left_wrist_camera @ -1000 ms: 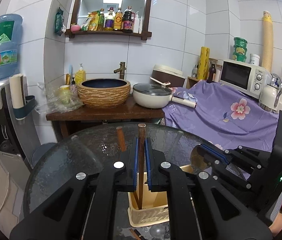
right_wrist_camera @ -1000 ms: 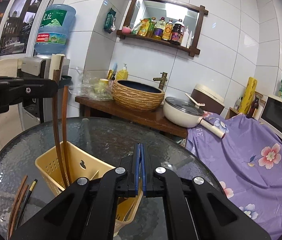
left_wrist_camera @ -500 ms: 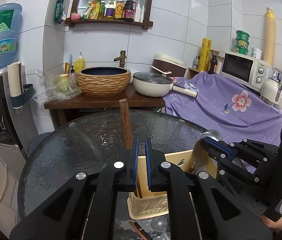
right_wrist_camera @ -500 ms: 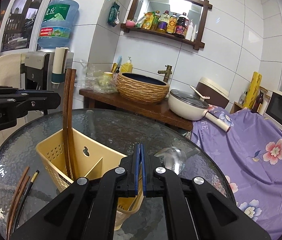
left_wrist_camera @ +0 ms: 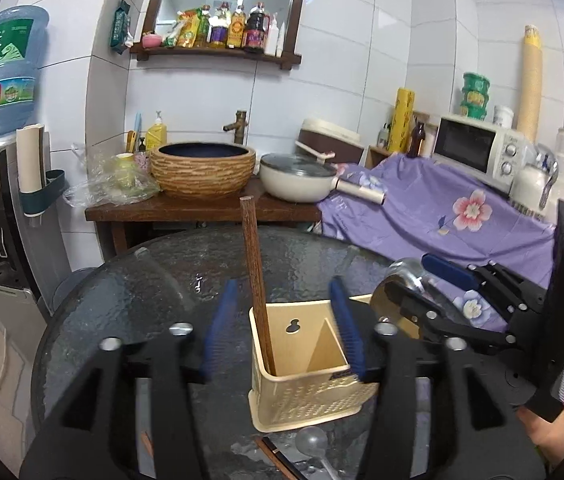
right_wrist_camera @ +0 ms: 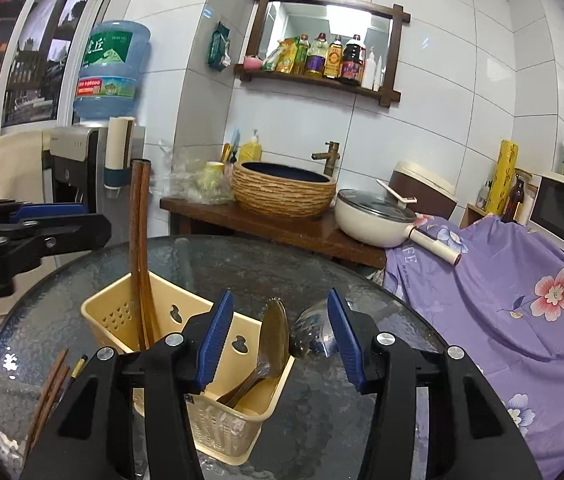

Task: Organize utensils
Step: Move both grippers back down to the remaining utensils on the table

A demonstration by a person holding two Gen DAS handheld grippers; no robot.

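1. Both tongs, left tongs and right tongs, have just been opening, ribbed blue pads gripping nothing.
2. Wooden chopsticks stand upright in the perforated cream basket.
3. Steel spoons lean in its neighbouring compartment on the pebbled glass desk.

Each gripper is black plastic with 2 blue ribbed pads and silver screws.

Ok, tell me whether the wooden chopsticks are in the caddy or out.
In: wooden chopsticks stand upright in the caddy, free of both grippers.
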